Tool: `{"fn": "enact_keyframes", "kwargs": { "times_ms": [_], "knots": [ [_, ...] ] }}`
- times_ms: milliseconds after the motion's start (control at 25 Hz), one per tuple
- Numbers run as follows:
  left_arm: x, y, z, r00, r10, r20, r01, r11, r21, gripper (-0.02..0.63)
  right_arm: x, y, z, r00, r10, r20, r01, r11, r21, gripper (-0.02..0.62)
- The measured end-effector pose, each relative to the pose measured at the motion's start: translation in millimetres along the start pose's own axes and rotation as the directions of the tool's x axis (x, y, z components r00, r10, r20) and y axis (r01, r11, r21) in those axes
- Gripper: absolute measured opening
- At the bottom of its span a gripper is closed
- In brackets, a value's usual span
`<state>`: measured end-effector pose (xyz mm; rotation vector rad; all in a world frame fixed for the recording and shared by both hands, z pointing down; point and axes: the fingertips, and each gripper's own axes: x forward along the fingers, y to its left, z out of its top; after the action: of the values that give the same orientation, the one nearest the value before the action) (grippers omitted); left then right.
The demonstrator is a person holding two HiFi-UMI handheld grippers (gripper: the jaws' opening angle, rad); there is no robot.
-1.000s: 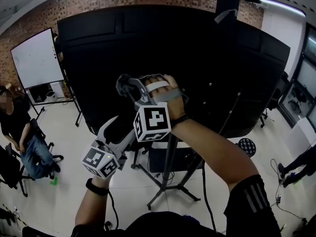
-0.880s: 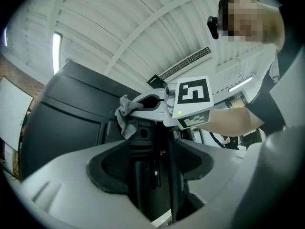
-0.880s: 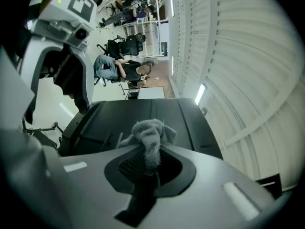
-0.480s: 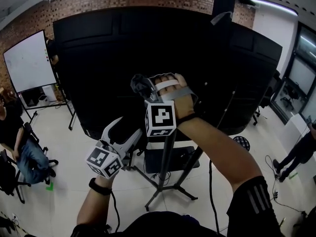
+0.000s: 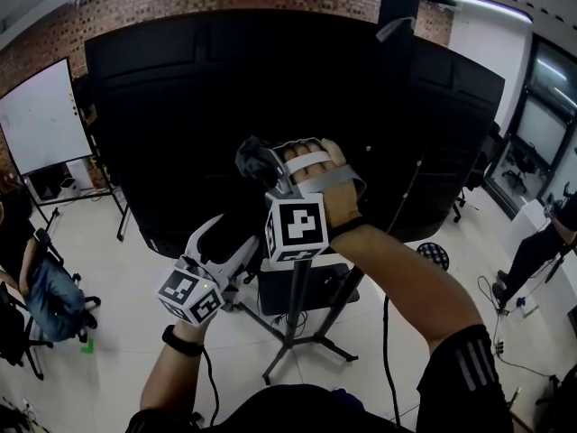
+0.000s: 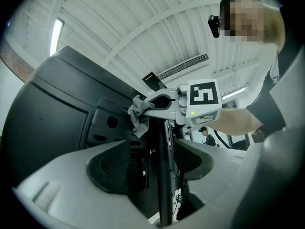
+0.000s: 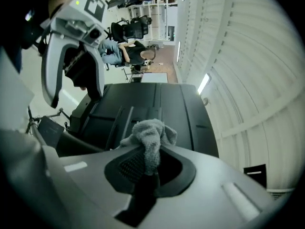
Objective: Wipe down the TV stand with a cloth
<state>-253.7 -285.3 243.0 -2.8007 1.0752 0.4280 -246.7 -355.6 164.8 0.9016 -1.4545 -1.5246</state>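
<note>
Cloth (image 7: 150,135) clamped in R gripper (image 5: 261,165), barely shifted, near top of TV stand pole (image 5: 302,287); L gripper (image 5: 225,237) jaws apart, wiping prob not begun

Two claws (image 5: 225,242) (image 5: 263,168), one cloth (image 5: 254,157), one stand (image 5: 294,330), one whiteboard (image 5: 36,115).

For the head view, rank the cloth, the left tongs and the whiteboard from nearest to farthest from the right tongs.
1. Cloth: pinched in the right tongs themselves.
2. Left tongs: just below, to the left.
3. Whiteboard: across the room, at the far left.
</note>
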Motion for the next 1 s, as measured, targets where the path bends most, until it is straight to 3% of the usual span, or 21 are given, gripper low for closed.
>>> {"fn": "enact_keyframes", "kwargs": {
  "times_ms": [160,480,720,1000],
  "knots": [
    [-16,14,-9,1.0,0.028,-0.004,-0.028,1.0,-0.006,0.307,7,14,32,0.997,0.029,0.069,-0.03,0.999,0.018,0.034],
    [-45,31,-9,0.994,0.103,-0.039,-0.103,0.995,-0.004,0.307,51,40,73,0.995,0.071,0.07,-0.066,0.995,-0.07,0.034],
    [-55,39,-13,0.993,0.115,-0.04,-0.115,0.993,-0.012,0.307,61,51,68,0.996,0.083,0.038,-0.079,0.991,-0.105,0.034],
    [-38,26,-18,0.997,0.069,-0.043,-0.071,0.997,-0.027,0.307,47,58,32,0.995,0.09,-0.04,-0.095,0.987,-0.131,0.034]
  ]
}}
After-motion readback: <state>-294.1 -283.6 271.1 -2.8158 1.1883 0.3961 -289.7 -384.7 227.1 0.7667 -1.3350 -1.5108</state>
